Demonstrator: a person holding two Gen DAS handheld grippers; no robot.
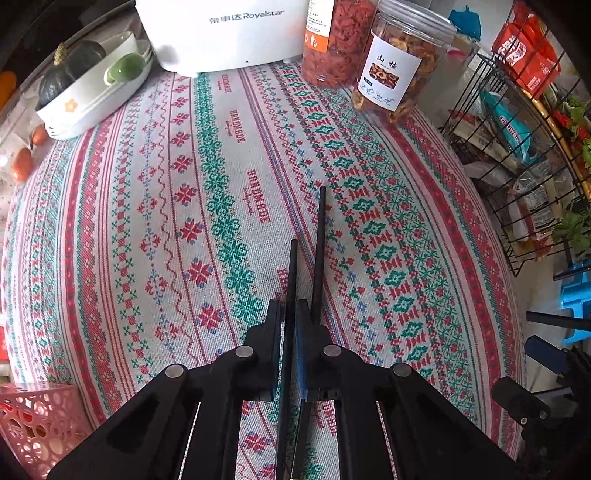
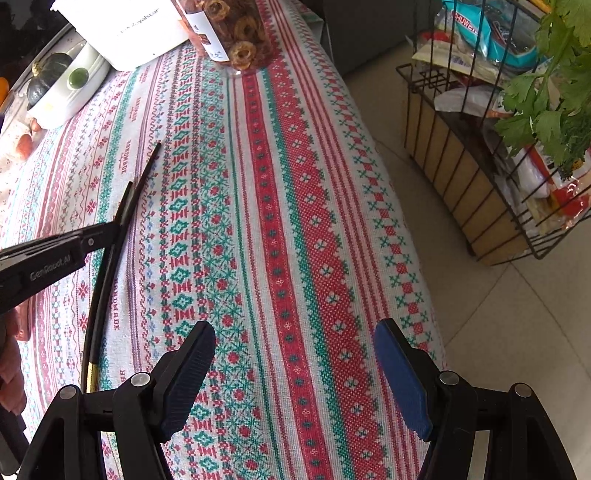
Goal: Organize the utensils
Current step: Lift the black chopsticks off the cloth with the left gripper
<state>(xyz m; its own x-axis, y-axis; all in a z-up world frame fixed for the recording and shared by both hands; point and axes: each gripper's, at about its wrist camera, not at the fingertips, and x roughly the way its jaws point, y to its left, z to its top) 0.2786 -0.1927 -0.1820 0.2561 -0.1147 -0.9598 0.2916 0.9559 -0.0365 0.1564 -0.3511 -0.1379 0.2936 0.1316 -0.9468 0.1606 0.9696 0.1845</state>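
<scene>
- Clamping one thin black chopstick (image 1: 291,280) between its nearly closed pads, the left gripper (image 1: 290,310) fills the bottom centre of the left wrist view, pointing down at the table.
- Lying just right of that grip, a second thin black chopstick (image 1: 319,254) runs alongside the first and reaches further up the frame; whether the pads touch it I cannot tell.
- Spreading under both is the woven tablecloth (image 1: 147,221) patterned in red, green and white.
- At lower left sits a pink perforated plastic basket (image 1: 33,424).
- At the bottom of the right wrist view, the right gripper (image 2: 295,365) stands wide open with nothing between its pads, over the cloth near the table's right edge.
- At far upper left, a white oval dish (image 1: 92,99) holds a dark green squash (image 1: 70,66).
- Along the top stand a white appliance (image 1: 221,33) and two clear plastic jars of dried fruit (image 1: 399,62).
- At right is a black wire rack of packets (image 1: 517,147).
</scene>
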